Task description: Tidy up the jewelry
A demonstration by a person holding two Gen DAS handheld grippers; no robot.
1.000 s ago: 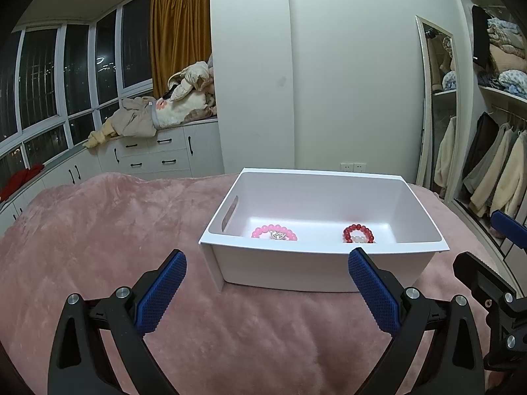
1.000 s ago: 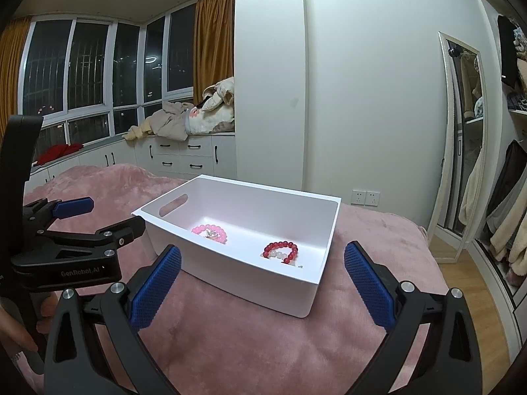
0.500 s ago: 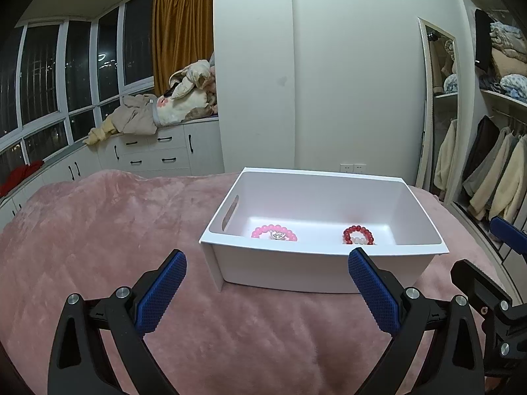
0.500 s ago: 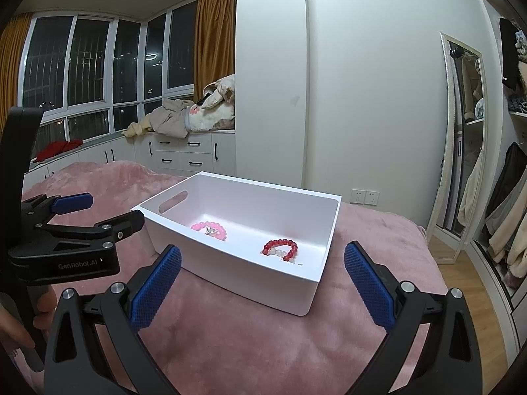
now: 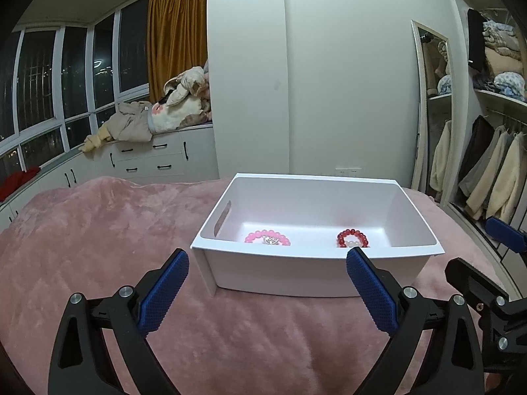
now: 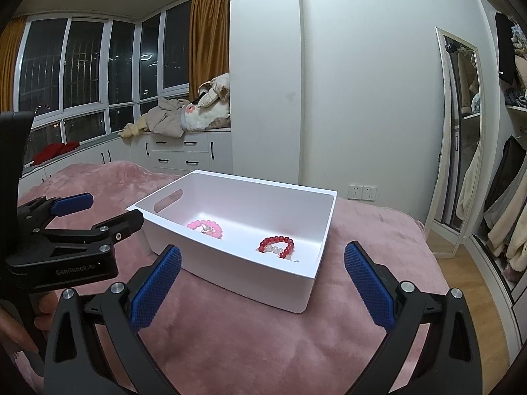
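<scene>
Fingers (image 5: 164, 293) of both grippers spread wide, empty, level before the white bin (image 5: 316, 273) holding two bracelets.

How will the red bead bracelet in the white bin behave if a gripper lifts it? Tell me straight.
The red bead bracelet is a loop of strung round beads, so it would likely sag and dangle rather than hold its ring shape. The beads look smooth and glossy, so they may slip between pads. It lies flat on the floor of the white bin, so pinching one side seems easiest.

A bed (image 5: 98, 230) covered in a plush pink blanket (image 6: 263, 345) carried a single white bin (image 5: 313, 273). The open-topped bin sat flat on the blanket near the far edge.
</scene>
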